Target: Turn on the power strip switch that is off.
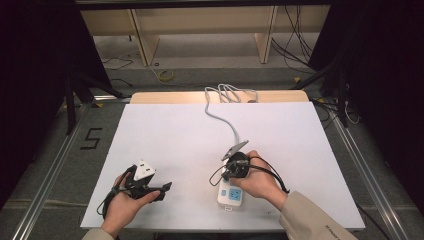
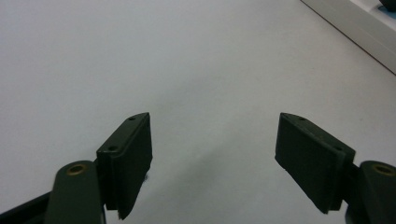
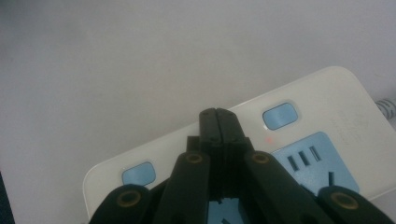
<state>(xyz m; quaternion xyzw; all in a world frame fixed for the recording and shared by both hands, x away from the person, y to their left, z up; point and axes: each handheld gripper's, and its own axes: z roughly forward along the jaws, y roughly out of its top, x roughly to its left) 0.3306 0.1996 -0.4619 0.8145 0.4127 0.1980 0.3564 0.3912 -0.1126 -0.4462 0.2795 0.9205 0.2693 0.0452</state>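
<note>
White board covers the tabletop (image 1: pixel 175 135), with a bare wooden strip showing along its far edge and grey floor and dark stands around it. A white power strip (image 1: pixel 230 196) with blue sockets lies near the front edge, right of centre, and its grey cable (image 1: pixel 223 118) runs away across the board to a loose coil at the far edge.

The right hand-held gripper (image 1: pixel 234 169) sits directly over the far part of the power strip, held in the person's right hand (image 1: pixel 257 181), whose beige sleeve (image 1: pixel 312 220) enters from the bottom. In the right gripper view its two black jaws are pressed flat together with nothing between them, their joined tip (image 3: pixel 217 122) over the strip's white face (image 3: pixel 322 100), between two blue buttons (image 3: pixel 280 115); a small red light (image 3: pixel 268 139) glows beside the tip.

The left hand-held gripper (image 1: pixel 159 189) lies low near the front left of the board, well apart from the power strip, in the left hand (image 1: pixel 125 202). Its jaws stand wide apart over bare white surface in the left gripper view, and the strip's white edge (image 2: pixel 359 32) shows at the upper right corner there.
</note>
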